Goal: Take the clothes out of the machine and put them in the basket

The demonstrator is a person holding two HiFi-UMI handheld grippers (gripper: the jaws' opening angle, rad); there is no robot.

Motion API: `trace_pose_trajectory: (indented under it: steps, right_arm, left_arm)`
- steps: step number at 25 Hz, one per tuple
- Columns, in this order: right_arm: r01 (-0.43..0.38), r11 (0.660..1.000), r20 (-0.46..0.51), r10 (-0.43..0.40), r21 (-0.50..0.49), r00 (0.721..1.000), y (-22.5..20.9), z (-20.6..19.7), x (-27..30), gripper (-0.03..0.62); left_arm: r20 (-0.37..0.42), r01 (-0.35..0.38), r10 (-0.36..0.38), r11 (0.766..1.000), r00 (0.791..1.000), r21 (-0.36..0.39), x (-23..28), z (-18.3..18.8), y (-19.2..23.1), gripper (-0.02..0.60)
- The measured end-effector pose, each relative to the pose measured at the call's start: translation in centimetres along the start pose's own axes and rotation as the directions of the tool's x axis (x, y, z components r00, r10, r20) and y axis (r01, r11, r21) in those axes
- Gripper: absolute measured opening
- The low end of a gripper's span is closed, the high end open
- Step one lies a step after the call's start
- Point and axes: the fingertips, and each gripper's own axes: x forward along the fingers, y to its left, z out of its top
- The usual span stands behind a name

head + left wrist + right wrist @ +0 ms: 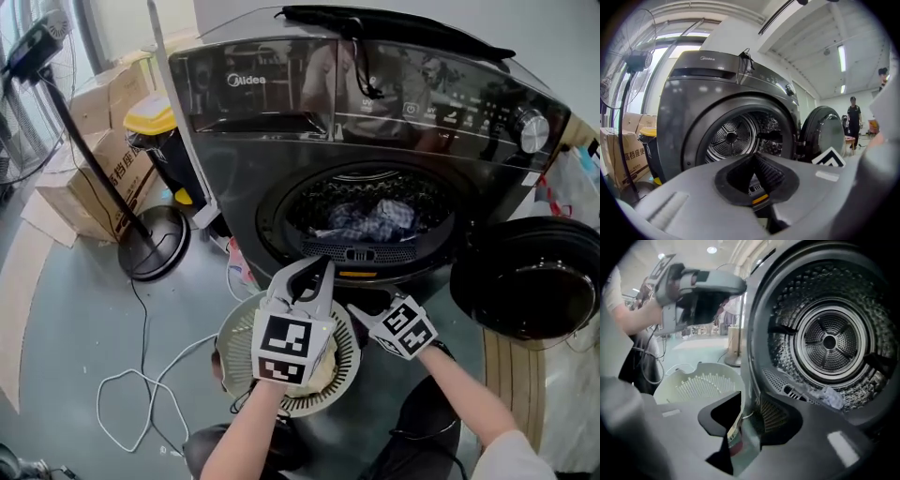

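The dark front-loading washing machine stands with its round door swung open to the right. Blue-and-white checked clothes lie low in the drum; in the right gripper view a pale piece of them rests at the drum's front lip. A white round basket sits on the floor in front of the machine. My left gripper hangs above the basket, shut and empty, its jaws facing the drum. My right gripper is just right of it, below the opening, jaws apart with nothing between them.
A fan on a black stand and cardboard boxes stand left of the machine, with a yellow-lidded bin behind. Cables trail over the floor. A black item lies on the machine's top. A person stands far off.
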Motion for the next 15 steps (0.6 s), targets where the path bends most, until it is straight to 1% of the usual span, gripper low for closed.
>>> trace_pose_trajectory:
  steps: [2,4,8,10,12,13,15]
  right_arm:
    - [0.059,0.997,0.041,-0.061,0.047,0.997,-2.6,1.3,0.1,0.107]
    - [0.105,0.992,0.066,-0.11,0.073,0.992,-4.9,2.4,0.4,0.107]
    - [0.163,0.984,0.089,-0.169,0.072,0.982,-8.5,4.1,1.9,0.107]
    - [0.169,0.983,0.098,-0.176,0.074,0.98,-9.8,4.8,3.3,0.107]
    - [0.156,0.985,0.095,-0.163,0.076,0.982,-10.5,5.3,5.2,0.107]
    - [0.149,0.987,0.087,-0.155,0.065,0.984,-10.7,5.6,6.4,0.107]
    - [0.136,0.991,0.065,-0.137,0.009,0.988,-11.0,6.3,8.8,0.107]
  left_arm:
    - [-0.008,0.008,-0.008,1.0,1.0,-0.005,0.6,-0.3,0.1,0.057]
    - [-0.014,0.015,-0.015,1.0,1.0,-0.009,1.1,-0.7,0.3,0.057]
    - [-0.034,0.017,-0.017,1.0,0.999,-0.019,1.7,-1.8,1.2,0.057]
    - [-0.039,0.016,-0.017,0.999,0.999,-0.031,1.8,-2.0,1.7,0.057]
    - [-0.038,0.012,-0.013,0.999,0.999,-0.048,1.9,-2.0,2.3,0.057]
    - [-0.035,0.007,-0.009,0.998,0.999,-0.057,1.9,-2.0,2.8,0.057]
    - [-0.028,-0.004,0.002,0.998,1.0,-0.068,1.5,-1.8,3.6,0.057]
